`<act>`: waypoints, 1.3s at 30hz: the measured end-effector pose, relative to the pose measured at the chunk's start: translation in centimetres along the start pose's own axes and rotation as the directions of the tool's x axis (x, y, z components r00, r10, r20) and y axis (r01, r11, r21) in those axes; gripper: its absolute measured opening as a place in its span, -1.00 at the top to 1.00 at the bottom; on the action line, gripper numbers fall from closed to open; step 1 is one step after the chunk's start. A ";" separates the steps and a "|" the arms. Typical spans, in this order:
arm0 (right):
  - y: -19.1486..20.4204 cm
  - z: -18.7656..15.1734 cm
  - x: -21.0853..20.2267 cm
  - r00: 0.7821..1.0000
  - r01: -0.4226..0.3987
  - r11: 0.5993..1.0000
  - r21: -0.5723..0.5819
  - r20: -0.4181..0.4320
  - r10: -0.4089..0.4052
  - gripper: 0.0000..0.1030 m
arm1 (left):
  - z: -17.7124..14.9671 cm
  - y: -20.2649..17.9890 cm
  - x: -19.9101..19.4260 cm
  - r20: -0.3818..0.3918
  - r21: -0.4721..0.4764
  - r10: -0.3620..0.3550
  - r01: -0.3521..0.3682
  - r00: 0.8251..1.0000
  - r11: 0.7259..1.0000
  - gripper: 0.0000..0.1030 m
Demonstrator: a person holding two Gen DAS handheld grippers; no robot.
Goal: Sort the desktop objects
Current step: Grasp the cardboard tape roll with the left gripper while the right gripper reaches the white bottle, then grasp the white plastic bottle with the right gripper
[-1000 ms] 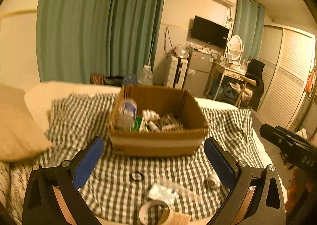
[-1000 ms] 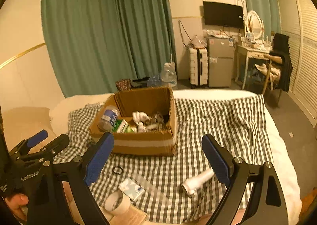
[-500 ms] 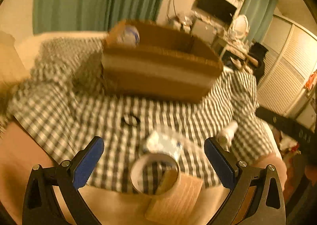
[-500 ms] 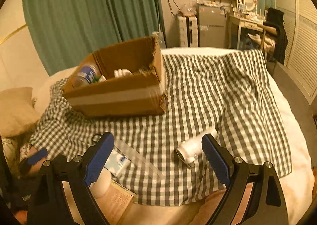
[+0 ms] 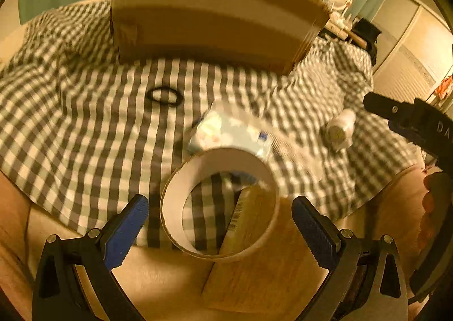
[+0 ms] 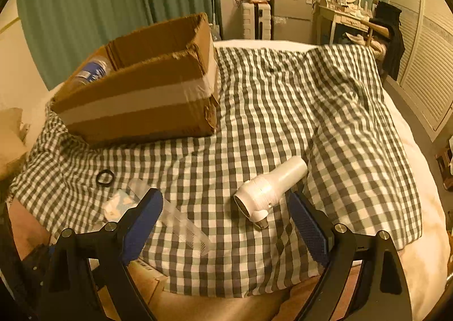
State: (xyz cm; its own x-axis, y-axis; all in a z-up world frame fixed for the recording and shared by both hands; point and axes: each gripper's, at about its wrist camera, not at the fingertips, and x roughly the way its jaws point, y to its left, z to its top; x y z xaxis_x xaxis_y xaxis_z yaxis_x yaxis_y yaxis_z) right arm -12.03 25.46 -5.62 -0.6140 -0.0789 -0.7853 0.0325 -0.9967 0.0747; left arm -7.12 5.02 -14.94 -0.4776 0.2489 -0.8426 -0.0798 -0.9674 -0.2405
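My left gripper (image 5: 219, 205) is open and tilted down over a white tape roll (image 5: 226, 158), which stands between its blue pads without touching them. The roll rests partly on a tan barcoded box (image 5: 254, 258). Beyond it lie a pale tissue pack (image 5: 226, 128) and a black hair tie (image 5: 164, 96). My right gripper (image 6: 223, 202) is open, low over the checked cloth (image 6: 283, 111). A white hair dryer (image 6: 269, 190) lies just ahead of its right pad, untouched. The cardboard box (image 6: 141, 100) holds a bottle (image 6: 90, 72).
A clear plastic comb (image 6: 184, 222) lies ahead of the right gripper's left pad. The tissue pack (image 6: 119, 205) and hair tie (image 6: 104, 178) lie to its left. The bed's edge runs along the right. A dresser, fridge and suitcase stand beyond the bed.
Both grippers have sunk toward the cloth and tipped downward. The tape roll now sits between the left pads, and the hair dryer is close to the right gripper. Jaws unchanged.
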 end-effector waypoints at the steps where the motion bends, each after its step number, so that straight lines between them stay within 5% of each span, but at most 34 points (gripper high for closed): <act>1: 0.0 0.0 0.5 1.000 0.001 1.000 0.001 -0.009 -0.001 -0.76 | 0.0 0.1 0.3 -0.011 -0.001 -0.004 0.004 1.000 1.000 -1.00; 5: -0.3 0.2 2.5 0.999 0.020 1.000 0.010 -0.044 -0.019 -0.76 | -0.2 0.5 1.2 -0.041 -0.001 -0.022 0.022 0.999 1.000 -0.96; 7: -0.6 0.4 3.6 0.997 0.027 0.999 0.020 -0.066 -0.025 -0.76 | -0.1 0.7 1.3 -0.032 -0.005 -0.059 0.059 0.998 0.998 -0.68; 14: -1.2 0.8 7.2 0.990 0.062 0.997 0.047 -0.131 -0.055 -0.76 | 0.7 0.6 1.2 0.001 0.002 -0.065 0.065 0.998 0.998 -0.66; 23: -1.4 0.6 9.9 0.972 0.138 0.990 0.023 -0.196 -0.131 -0.76 | 2.1 1.0 -0.4 0.149 0.021 0.033 -0.036 0.988 0.999 -0.66; 31: -0.7 0.4 11.8 0.963 0.160 0.987 -0.024 -0.215 -0.161 -0.75 | 2.9 2.3 -1.7 0.244 -0.043 0.157 -0.152 0.957 0.988 -0.66; 35: -1.2 0.3 10.7 0.975 0.119 0.993 0.016 -0.189 -0.114 0.00 | 3.0 2.6 -2.7 0.283 -0.055 0.202 -0.194 0.938 0.979 -0.66; 39: -1.2 -0.3 9.2 0.980 0.080 0.996 0.041 -0.188 -0.071 0.01 | 3.1 2.5 -3.8 0.320 -0.047 0.221 -0.217 0.921 0.975 -0.66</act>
State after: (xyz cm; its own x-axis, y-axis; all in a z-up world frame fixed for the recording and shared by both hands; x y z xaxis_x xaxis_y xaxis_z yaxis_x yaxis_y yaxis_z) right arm -17.49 25.95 -13.08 -0.4558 -0.0104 -0.8900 -0.0491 -0.9981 0.0369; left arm -8.22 1.48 -10.86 -0.7379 0.0004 -0.6750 0.0675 -0.9949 -0.0744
